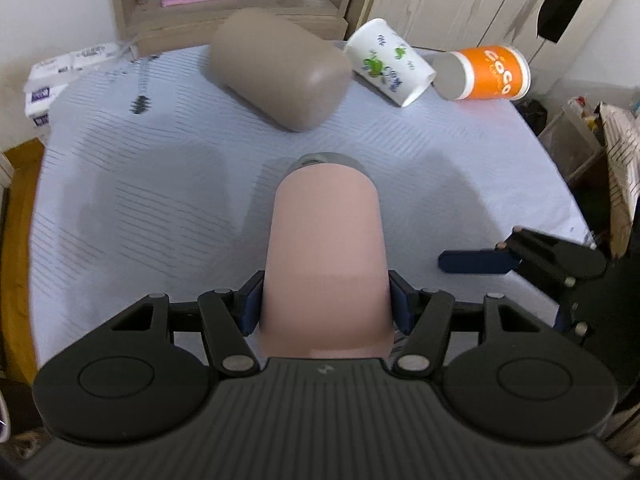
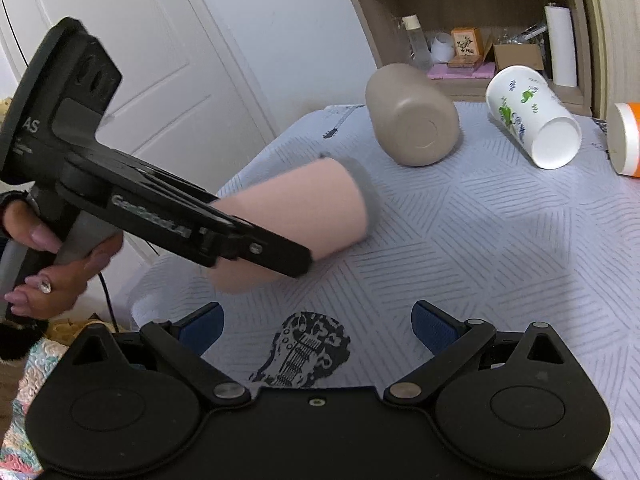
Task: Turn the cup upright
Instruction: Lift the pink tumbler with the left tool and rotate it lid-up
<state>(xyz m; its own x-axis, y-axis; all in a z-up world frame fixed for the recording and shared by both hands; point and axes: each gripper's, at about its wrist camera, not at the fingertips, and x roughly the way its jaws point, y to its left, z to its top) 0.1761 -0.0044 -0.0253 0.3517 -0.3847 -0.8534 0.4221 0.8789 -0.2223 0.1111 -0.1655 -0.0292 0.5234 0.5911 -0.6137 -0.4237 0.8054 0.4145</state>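
My left gripper [image 1: 326, 304] is shut on a pink cup [image 1: 326, 248] with a grey rim. It holds the cup tilted, rim end pointing away and down toward the table. In the right wrist view the pink cup [image 2: 308, 208] hangs just above the cloth, clamped by the left gripper [image 2: 256, 252]. My right gripper [image 2: 316, 320] is open and empty, low over the near part of the table; it also shows in the left wrist view [image 1: 480, 262] at the right.
A taupe cup [image 1: 280, 68], a white flowered paper cup [image 1: 388, 60] and an orange paper cup [image 1: 488, 72] lie on their sides at the back. The table has a striped blue-grey cloth [image 1: 160, 184]. A shelf [image 1: 240, 8] stands behind.
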